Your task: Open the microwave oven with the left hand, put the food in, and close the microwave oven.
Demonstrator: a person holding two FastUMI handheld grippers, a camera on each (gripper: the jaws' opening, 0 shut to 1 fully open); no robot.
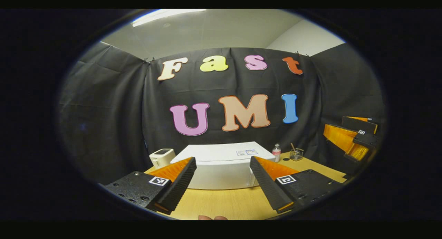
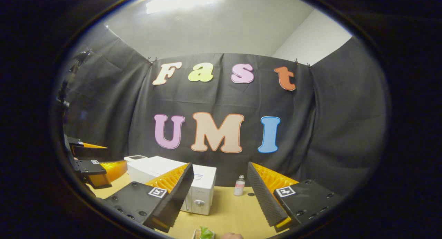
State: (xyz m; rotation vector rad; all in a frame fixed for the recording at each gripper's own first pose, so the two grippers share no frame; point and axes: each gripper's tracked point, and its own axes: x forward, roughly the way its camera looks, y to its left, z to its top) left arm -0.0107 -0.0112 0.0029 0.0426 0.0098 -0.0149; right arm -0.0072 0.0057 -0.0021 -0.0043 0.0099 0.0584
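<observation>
Black cloth is hanging behind a pale wooden table (image 1: 221, 204), and a white wall and ceiling are showing above it. On the table the white microwave oven (image 1: 221, 166) is sitting with its door closed; in the right gripper view its front panel with a round knob is facing the camera. A small white device (image 1: 161, 157) is standing just beside the oven on one side, while a small bottle (image 1: 276, 152) and a glass jar (image 1: 296, 154) are standing near it on the other. The left gripper (image 1: 222, 178) is hovering in front of the oven, its fingers spread wide and grasping nothing. The right gripper (image 2: 219, 192) is hanging above the table, its fingers likewise released. The food (image 2: 204, 233), with something green on it, is peeking in at the bottom edge of the right gripper view, below that gripper.
</observation>
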